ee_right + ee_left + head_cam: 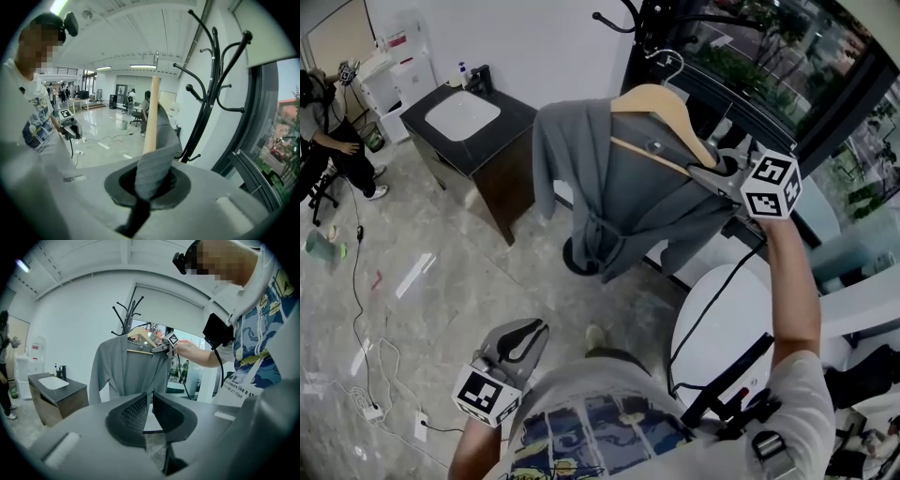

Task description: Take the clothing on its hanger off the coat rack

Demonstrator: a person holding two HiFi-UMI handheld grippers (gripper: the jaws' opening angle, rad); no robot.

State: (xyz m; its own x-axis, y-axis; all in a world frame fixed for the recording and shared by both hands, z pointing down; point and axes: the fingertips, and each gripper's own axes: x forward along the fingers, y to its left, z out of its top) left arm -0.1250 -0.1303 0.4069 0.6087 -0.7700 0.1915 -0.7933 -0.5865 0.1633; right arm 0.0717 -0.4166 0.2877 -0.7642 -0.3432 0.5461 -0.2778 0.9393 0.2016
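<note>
A grey garment hangs on a wooden hanger just in front of the black coat rack. My right gripper is shut on the hanger's right end, with the garment's shoulder cloth pinched between its jaws. In the right gripper view the hanger arm rises to the left of the coat rack, and its metal hook looks clear of the prongs. My left gripper hangs low by my waist, shut and holding nothing. It points at the garment from a distance.
A dark cabinet with a white sink stands to the left of the rack. A round white table is at my right. A large window runs behind the rack. Cables lie on the floor; a person sits far left.
</note>
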